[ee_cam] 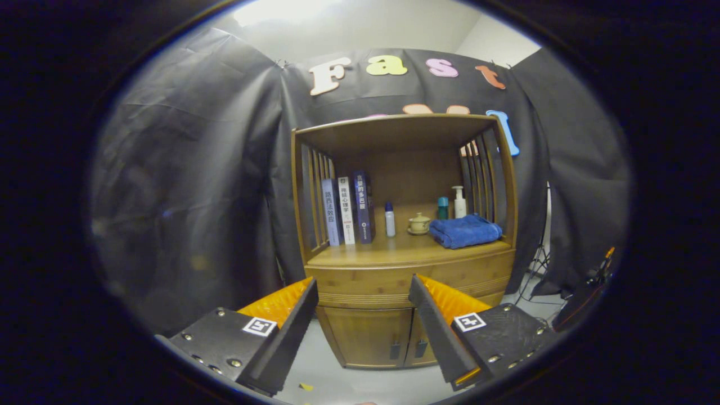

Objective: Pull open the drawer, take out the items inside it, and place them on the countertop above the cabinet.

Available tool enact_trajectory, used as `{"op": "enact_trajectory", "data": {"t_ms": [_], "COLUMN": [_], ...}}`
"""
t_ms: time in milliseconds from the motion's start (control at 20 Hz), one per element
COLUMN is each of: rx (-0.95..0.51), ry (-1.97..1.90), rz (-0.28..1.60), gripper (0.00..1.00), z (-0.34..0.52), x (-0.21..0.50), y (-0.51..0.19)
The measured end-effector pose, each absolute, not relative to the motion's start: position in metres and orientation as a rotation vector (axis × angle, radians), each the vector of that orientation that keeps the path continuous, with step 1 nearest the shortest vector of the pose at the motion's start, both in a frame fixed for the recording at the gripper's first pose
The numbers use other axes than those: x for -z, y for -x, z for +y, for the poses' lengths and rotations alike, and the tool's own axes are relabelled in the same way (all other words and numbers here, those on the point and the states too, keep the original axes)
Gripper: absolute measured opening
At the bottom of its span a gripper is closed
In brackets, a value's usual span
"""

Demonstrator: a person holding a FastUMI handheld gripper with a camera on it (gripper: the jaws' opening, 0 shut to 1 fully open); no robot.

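From my remote station, the largest item ahead is the brown wooden cabinet (402,242) with slatted sides, standing on the pale floor against the black cloth wall. Its open upper bay sits over the wooden worktop (360,254), the destination for the drawer contents; I judge the bare front strip on that surface to be the most usable landing area. Directly below the worktop runs the wide curved wooden drawer front (410,278), fully closed; I see no handle on it from here, and its contents are hidden. Beneath it, two wooden cabinet doors (371,337) are shut, each with a small dark pull near the centre seam. On the worktop, ordered by size: a folded blue towel (466,231) at one side, three upright books (349,210) leaning against the slats on the opposite side, a white pump bottle (459,202) and a teal bottle (443,208) at the back behind the towel, a small white spray bottle (390,219) near the middle, and a small cream lidded teacup on a saucer (419,224) beside it. The gripper (363,315) is held well apart from the cabinet, with its fingers spread wide and holding nothing; the drawer front and doors appear in the gap between them. I judge this to be the approach stage: the drawer is not yet opened, so the wide spread suits a closing move toward its front.
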State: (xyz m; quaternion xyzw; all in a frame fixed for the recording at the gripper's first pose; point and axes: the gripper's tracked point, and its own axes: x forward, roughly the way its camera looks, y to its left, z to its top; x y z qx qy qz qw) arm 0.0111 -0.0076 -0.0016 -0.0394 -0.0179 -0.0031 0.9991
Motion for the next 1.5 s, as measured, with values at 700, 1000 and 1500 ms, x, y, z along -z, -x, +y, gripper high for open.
{"op": "enact_trajectory", "data": {"t_ms": [700, 1000, 1500], "rx": [0.158, 0.204, 0.185], "ry": [0.049, 0.043, 0.051], "rz": [0.146, 0.235, 0.185], "gripper": [0.99, 0.99, 0.45], "z": [-0.110, -0.140, -0.142], "x": [0.108, 0.148, 0.147], "y": [-0.158, -0.227, -0.245]}}
